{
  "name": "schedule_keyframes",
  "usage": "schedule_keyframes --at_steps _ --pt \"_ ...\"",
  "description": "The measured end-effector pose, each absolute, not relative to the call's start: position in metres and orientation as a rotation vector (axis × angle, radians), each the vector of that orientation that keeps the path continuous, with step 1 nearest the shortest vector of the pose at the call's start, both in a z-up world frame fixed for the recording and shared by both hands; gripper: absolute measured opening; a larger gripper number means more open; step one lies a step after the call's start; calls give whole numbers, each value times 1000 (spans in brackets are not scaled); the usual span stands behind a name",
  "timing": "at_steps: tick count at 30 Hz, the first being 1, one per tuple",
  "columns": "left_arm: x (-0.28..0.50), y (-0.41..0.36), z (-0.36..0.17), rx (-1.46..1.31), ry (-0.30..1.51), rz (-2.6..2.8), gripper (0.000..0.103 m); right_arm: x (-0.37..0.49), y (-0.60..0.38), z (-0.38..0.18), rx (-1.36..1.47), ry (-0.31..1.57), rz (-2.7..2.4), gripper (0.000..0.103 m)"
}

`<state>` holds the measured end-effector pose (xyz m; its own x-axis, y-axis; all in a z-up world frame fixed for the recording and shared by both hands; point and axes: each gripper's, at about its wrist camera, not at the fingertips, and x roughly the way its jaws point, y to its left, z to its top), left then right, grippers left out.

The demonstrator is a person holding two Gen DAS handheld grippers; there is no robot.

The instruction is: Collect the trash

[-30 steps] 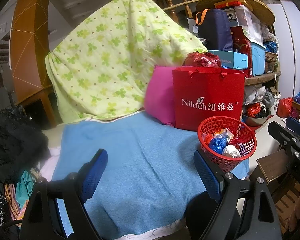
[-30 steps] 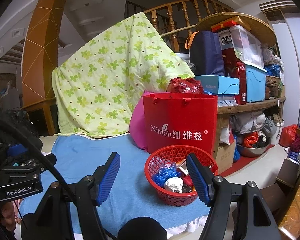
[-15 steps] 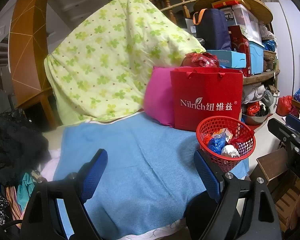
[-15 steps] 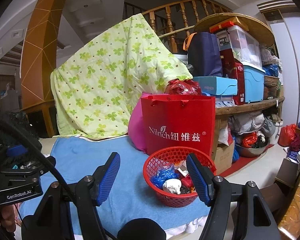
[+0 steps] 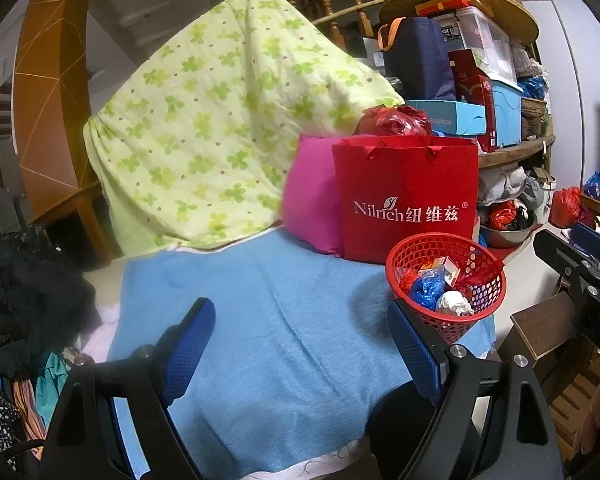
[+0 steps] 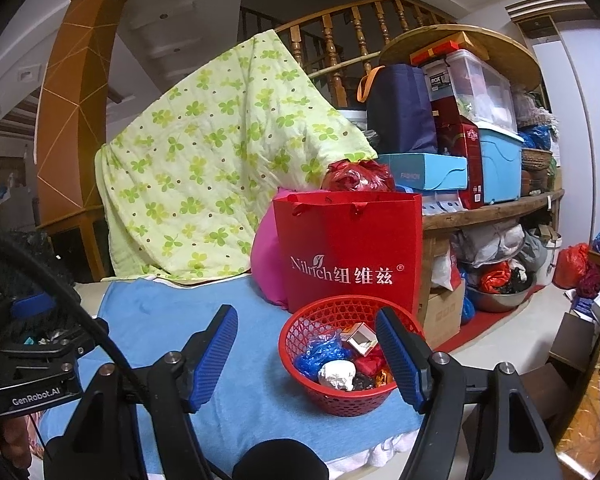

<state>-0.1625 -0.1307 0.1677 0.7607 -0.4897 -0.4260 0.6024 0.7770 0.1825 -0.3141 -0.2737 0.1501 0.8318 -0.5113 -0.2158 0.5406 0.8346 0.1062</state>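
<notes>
The red bag (image 6: 350, 252) reads "Nilrich" in white, followed by three Chinese characters and a small ® mark. It stands upright beyond the fingers in both views, its printed face turned toward the cameras. In the right wrist view, the casing at the far left is marked "GenRobot.AI", a clear box on the shelf carries a "ROX" label, and the pale blue carton (image 6: 422, 172) shows a faint word I cannot read surely.

The red basket (image 6: 300, 344) sits upright on the blue towel (image 6: 160, 312), mouth up, just in front of the bag. It holds the trash (image 6: 338, 374): a white crumpled wad, blue plastic, a small carton and red wrappers, lying jumbled with no clear long axis.

The right gripper (image 6: 306, 354) has its jaws apart and just opening further, with nothing pressed between them; the basket lies behind the right finger. The left gripper (image 5: 300, 344) stands wide apart and empty over the towel, with the basket (image 5: 476, 312) just beyond its right finger.
</notes>
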Motion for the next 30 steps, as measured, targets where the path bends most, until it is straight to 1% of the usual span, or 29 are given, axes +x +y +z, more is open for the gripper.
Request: schedule_keyframes --at_steps 30 --pt "-174 -140 167 345 366 -625 88 -319 -275 151 175 183 -574 75"
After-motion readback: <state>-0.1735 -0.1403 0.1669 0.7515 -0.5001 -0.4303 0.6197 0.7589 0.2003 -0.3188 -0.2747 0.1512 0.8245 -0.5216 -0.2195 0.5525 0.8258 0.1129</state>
